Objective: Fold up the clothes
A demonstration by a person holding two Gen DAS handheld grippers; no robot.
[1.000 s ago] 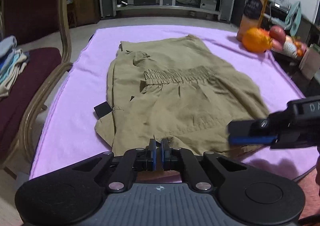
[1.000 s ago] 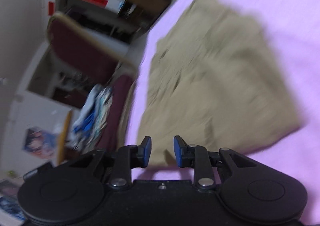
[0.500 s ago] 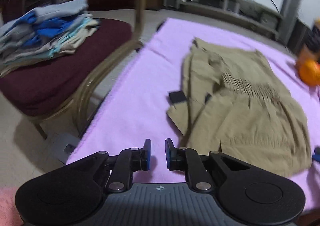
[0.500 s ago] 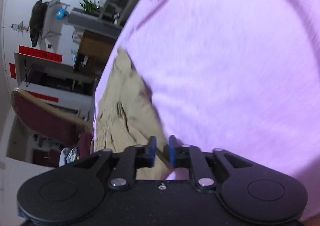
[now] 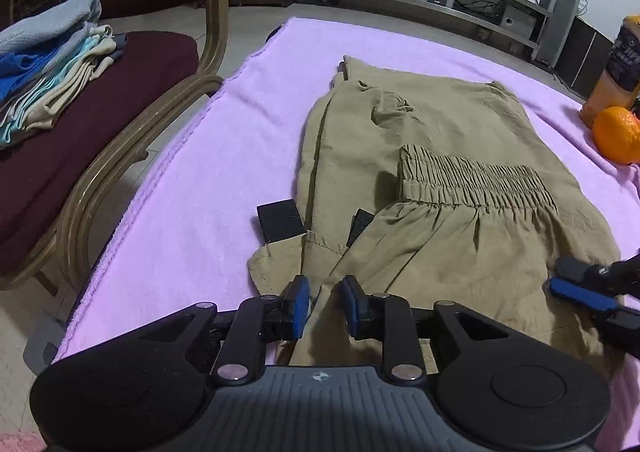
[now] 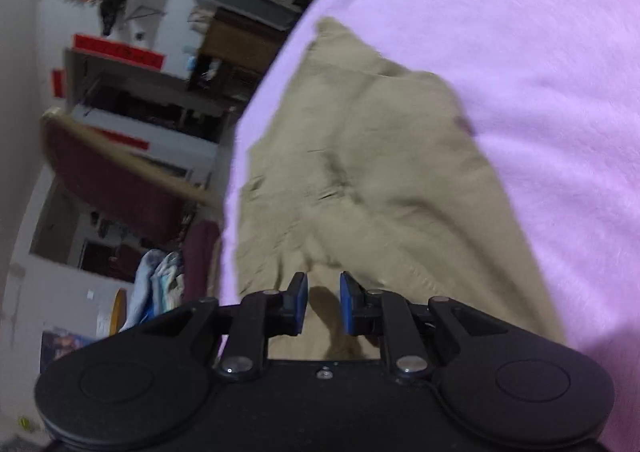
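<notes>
Pink blanket (image 5: 208, 171) covering the table, khaki trousers (image 5: 440, 179) lying folded ahead of both tongs, left gripper (image 5: 325, 306) hovering part-open and holding nothing over the near hem, right gripper (image 6: 323, 302) likewise gaping, empty, over the cloth's right edge.

Nothing legible anywhere. Dark label on the orange bottle (image 5: 618, 63) too blurred to read; red signs (image 6: 119, 50) on the wall smeared past reading in the right wrist view.
</notes>
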